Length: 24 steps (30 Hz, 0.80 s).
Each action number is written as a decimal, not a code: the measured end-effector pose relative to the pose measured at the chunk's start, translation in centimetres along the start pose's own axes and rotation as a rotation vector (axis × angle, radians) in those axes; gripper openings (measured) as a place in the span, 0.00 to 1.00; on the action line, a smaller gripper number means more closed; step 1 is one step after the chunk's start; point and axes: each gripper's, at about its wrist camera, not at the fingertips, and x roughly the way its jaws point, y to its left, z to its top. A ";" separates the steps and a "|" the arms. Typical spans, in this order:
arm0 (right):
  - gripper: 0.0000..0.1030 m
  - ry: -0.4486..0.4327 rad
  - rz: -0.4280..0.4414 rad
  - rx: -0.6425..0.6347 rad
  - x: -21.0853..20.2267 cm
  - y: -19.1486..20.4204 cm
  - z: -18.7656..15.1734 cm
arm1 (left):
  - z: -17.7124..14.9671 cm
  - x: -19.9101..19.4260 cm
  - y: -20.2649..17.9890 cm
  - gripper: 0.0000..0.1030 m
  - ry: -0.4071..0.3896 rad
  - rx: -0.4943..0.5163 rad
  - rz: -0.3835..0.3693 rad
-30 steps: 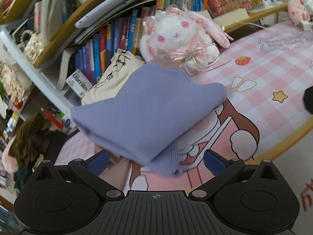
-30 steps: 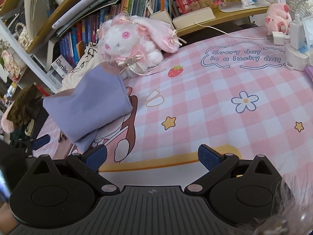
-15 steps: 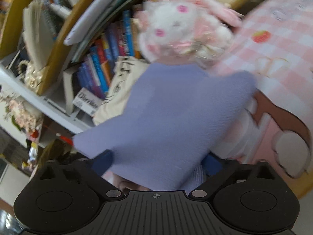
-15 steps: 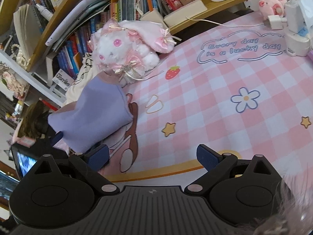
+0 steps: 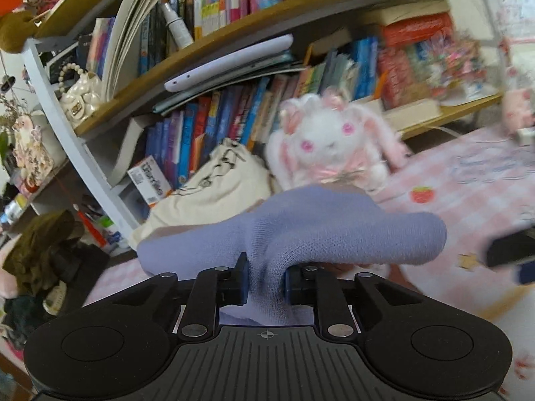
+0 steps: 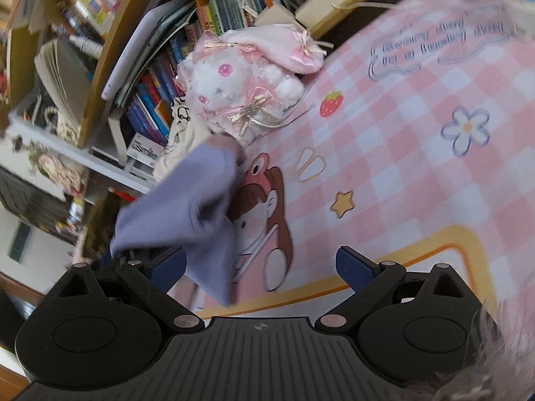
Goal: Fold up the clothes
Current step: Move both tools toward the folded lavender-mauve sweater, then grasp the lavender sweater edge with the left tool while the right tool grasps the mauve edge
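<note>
Before me spreads the pink-and-white checked cartoon-print table mat [image 6: 418,173], backed by a curved wooden bookshelf [image 5: 234,30] crammed with books. At the mat's left edge my lavender knitted garment [image 5: 301,230] hangs bunched, lifted off the mat, just in front of the white-and-pink plush rabbit [image 5: 331,140]. My left gripper [image 5: 265,282] is closing, its blue pads pinching a fold of that knit. My right gripper [image 6: 260,265] stands wide apart, holding nothing.
</note>
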 end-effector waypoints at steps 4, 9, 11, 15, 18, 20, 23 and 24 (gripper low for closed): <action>0.95 0.028 0.067 0.072 0.3 0.0 -0.4 | -1.9 -2.7 -2.1 0.17 0.012 0.053 -0.076; 0.88 0.110 0.090 0.110 1.1 0.2 -1.4 | -3.6 -5.6 -4.5 0.17 0.015 0.081 -0.137; 0.49 0.131 0.097 0.103 1.1 0.3 -1.9 | -3.8 -6.1 -4.9 0.17 0.019 0.084 -0.129; 0.17 0.149 0.092 0.093 0.5 0.0 -2.1 | -4.0 -6.3 -4.4 0.24 0.042 0.061 -0.106; 0.12 0.100 0.162 0.089 -1.1 0.4 -1.4 | -4.4 -6.4 -4.2 0.34 0.041 0.063 -0.098; 0.11 0.064 0.217 0.078 -2.4 1.2 -0.8 | -5.0 -6.6 -4.8 0.51 0.027 0.086 -0.074; 0.11 0.042 0.310 0.069 -3.9 3.2 0.5 | -6.2 -6.3 -5.9 0.62 0.029 0.132 -0.021; 0.11 0.035 0.341 0.045 -4.4 4.1 1.0 | -6.5 -6.2 -6.1 0.62 0.032 0.136 -0.010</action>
